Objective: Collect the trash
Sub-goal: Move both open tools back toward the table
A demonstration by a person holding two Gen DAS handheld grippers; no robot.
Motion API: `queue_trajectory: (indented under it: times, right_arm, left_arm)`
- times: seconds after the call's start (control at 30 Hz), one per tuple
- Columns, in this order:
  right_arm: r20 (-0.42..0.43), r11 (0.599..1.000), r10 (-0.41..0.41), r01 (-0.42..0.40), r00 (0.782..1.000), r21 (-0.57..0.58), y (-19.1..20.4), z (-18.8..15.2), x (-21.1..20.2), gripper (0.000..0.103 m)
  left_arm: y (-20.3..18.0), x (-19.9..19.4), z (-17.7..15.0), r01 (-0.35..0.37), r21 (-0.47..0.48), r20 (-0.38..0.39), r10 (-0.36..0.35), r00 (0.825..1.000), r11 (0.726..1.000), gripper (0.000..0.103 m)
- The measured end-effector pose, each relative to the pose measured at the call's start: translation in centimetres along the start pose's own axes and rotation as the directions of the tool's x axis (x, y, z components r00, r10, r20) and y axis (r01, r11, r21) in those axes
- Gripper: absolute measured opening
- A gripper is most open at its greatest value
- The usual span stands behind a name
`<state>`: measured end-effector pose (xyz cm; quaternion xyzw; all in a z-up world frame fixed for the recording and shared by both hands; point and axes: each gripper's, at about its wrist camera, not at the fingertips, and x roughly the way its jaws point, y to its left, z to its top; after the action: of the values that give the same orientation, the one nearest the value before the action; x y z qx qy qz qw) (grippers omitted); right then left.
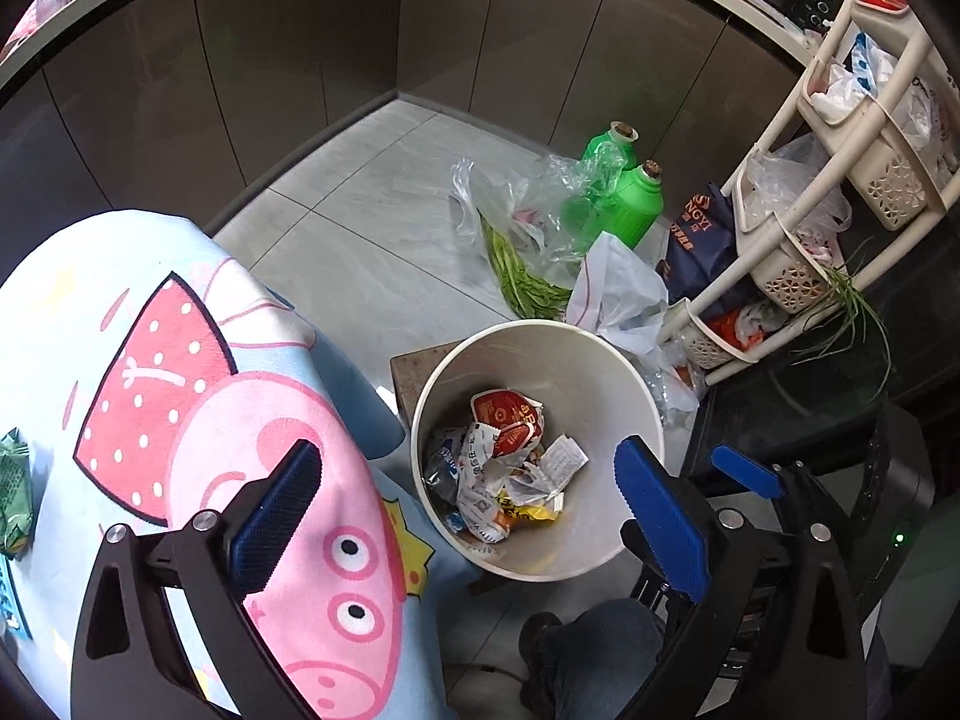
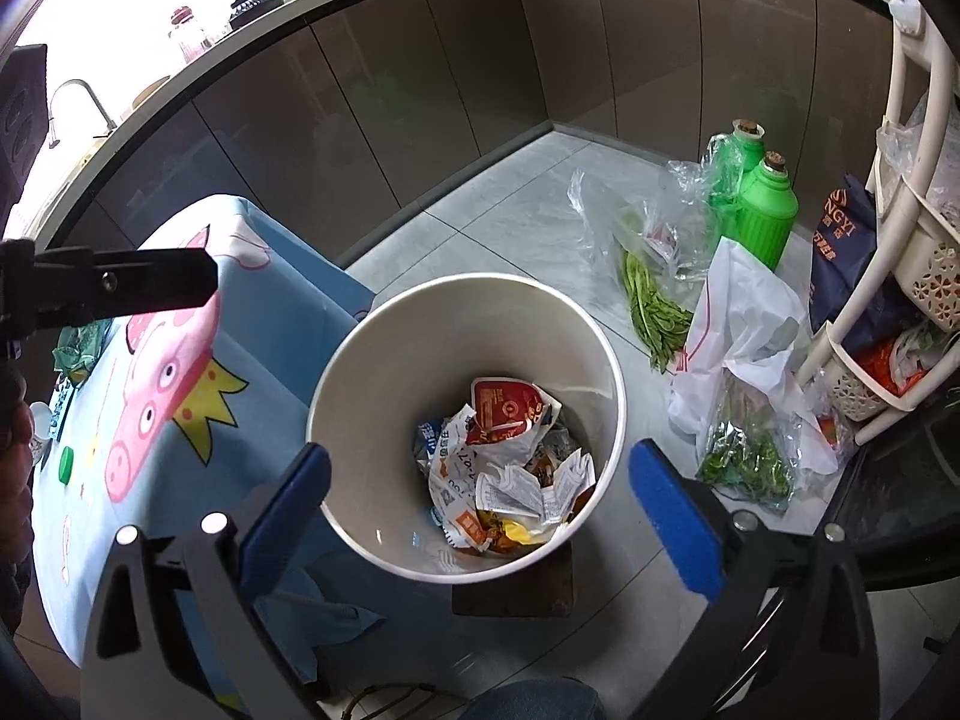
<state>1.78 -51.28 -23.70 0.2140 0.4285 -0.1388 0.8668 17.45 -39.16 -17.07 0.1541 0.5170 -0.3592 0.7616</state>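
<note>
Both hand-held grippers, left [image 1: 468, 516] and right [image 2: 480, 507], spread empty above the bin [image 2: 360, 372], whose crumpled wrappers [image 2: 510, 468] hide its floor.

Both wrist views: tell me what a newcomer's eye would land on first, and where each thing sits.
The white bin in the middle of the floor draws the eye, with crumpled wrappers piled at its bottom, a red one on top. Left of it a table wears a light blue cloth with a big pink cartoon pig. Beyond the bin, two bright green bottles stand by the cabinets, with green beans in a clear bag on the tiles in front of them.
</note>
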Motion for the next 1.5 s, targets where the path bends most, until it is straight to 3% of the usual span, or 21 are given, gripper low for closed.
queue_trajectory:
  times: [0.5, 0.87, 1.03, 1.33, 1.5]
  right_arm:
    - [0.047, 0.998, 0.028, -0.025, 0.998, -0.063, 4.0, 1.3, -4.2, 0.1]
    - [0.076, 0.987, 0.055, -0.043, 0.996, -0.156, 8.7, 1.5, -6.9, 0.1]
    - [0.083, 0.976, 0.095, -0.077, 0.992, -0.205, 11.6, 1.6, -8.0, 0.1]
    - [0.017, 0.923, 0.21, -0.192, 0.978, -0.334, 19.5, 0.6, -7.6, 0.1]
    - [-0.04, 0.885, 0.258, -0.253, 0.965, -0.392, 24.1, -0.7, -6.8, 0.099]
  left_arm:
    - [0.2, -7.1, -0.9, -0.033, -0.017, 0.14, 0.035, 0.99, 0.999, 0.094]
    - [2.9, -14.0, -4.1, -0.02, -0.096, 0.227, 0.042, 0.973, 0.995, 0.094]
    - [5.7, -17.0, -6.6, -0.061, -0.17, 0.242, 0.101, 0.965, 0.984, 0.094]
    - [13.9, -20.5, -12.9, -0.118, -0.364, 0.22, 0.208, 0.953, 0.924, 0.094]
    - [18.7, -21.6, -17.1, -0.161, -0.469, 0.176, 0.27, 0.947, 0.869, 0.094]
